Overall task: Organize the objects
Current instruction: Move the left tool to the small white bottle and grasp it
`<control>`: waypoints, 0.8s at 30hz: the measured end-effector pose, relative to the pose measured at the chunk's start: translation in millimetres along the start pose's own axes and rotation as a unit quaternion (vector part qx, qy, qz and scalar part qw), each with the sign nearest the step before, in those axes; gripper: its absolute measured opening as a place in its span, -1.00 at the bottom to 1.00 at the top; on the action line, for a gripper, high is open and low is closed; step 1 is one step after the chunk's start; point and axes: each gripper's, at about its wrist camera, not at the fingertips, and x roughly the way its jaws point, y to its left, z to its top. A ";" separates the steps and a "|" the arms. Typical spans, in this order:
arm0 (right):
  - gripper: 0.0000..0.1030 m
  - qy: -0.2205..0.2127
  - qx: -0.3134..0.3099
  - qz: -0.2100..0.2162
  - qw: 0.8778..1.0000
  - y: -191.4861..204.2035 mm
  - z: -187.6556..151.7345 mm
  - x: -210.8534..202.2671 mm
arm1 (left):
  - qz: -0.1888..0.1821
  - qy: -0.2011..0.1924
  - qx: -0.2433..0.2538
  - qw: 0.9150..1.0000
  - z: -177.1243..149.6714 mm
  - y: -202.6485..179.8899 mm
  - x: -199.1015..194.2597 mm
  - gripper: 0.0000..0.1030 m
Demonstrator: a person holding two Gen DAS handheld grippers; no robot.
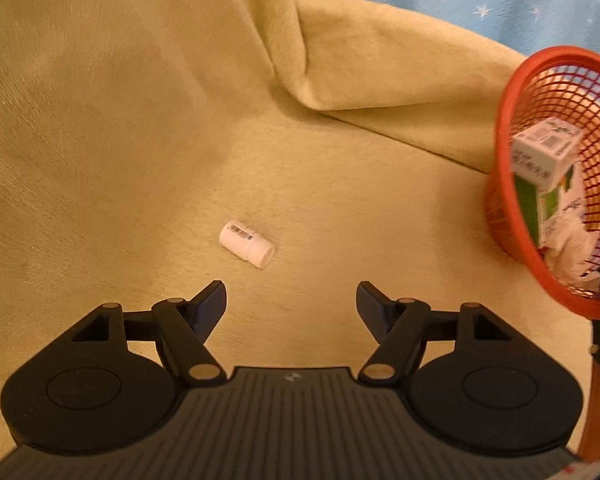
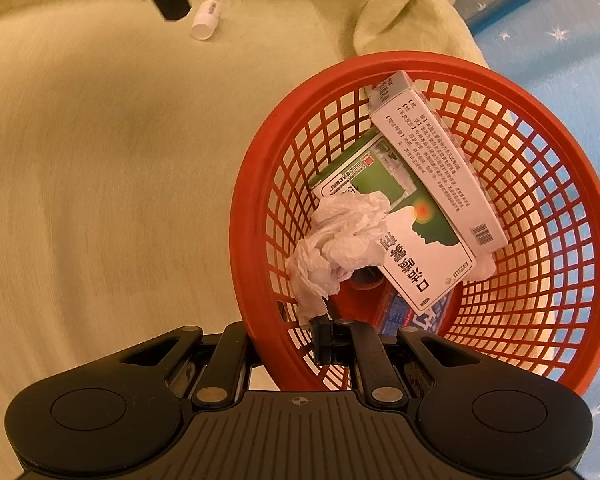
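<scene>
Bottle: a small white pill bottle [image 1: 247, 243] lay on its side on the yellow-green blanket [image 1: 120, 140], cap end turned toward the camera, a barcode sticker along its body — and it sat all alone out there!

Left claw: the left claw [image 1: 291, 300] hovered just short of the bottle, jaws spread wide, nothing between them.

Right claw: the right claw [image 2: 327, 340] was clamped narrow on the near rim of the red mesh basket [image 2: 548, 184], one finger outside the wall, one inside.

Basket: tilted, well apart from the bottle, off to the left claw's right side.

Contents: a green-and-white medicine box [image 2: 416, 236] lying flat, a grey-white box [image 2: 440, 164] leaning across it against the wall, and a crumpled white tissue [image 2: 336, 244] touching the green box's edge. Something blue showed beneath, too hidden to name.

Background: a blue cloth with white stars [image 2: 560, 36] lay beyond the blanket.
</scene>
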 end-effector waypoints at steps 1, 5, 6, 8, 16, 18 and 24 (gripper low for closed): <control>-0.86 -0.001 0.005 0.001 1.000 -0.4 1.7 -0.3 | 0.002 0.001 -0.001 1.000 0.5 1.8 3.5 0.31; -0.85 -0.001 0.023 0.006 1.000 -2.1 9.1 -0.9 | 0.012 0.001 -0.009 1.000 4.8 10.3 20.7 0.31; -0.85 -0.001 0.028 0.006 1.000 -2.0 9.7 -0.7 | 0.014 0.000 -0.012 1.000 6.6 11.7 25.3 0.31; -0.83 0.000 0.037 0.008 0.999 -1.9 11.4 -0.7 | 0.022 -0.001 -0.011 1.000 10.7 13.2 34.2 0.31; -0.81 0.001 0.044 0.013 0.999 -2.5 19.5 4.3 | 0.045 0.004 0.080 0.996 26.0 10.9 73.9 0.31; -0.81 0.001 0.047 0.014 0.999 -2.6 20.6 4.1 | 0.048 0.008 0.110 0.993 28.1 10.2 82.3 0.31; -0.80 0.000 0.050 0.016 0.999 -1.4 17.6 4.4 | 0.035 0.031 0.195 0.980 31.4 5.7 102.0 0.30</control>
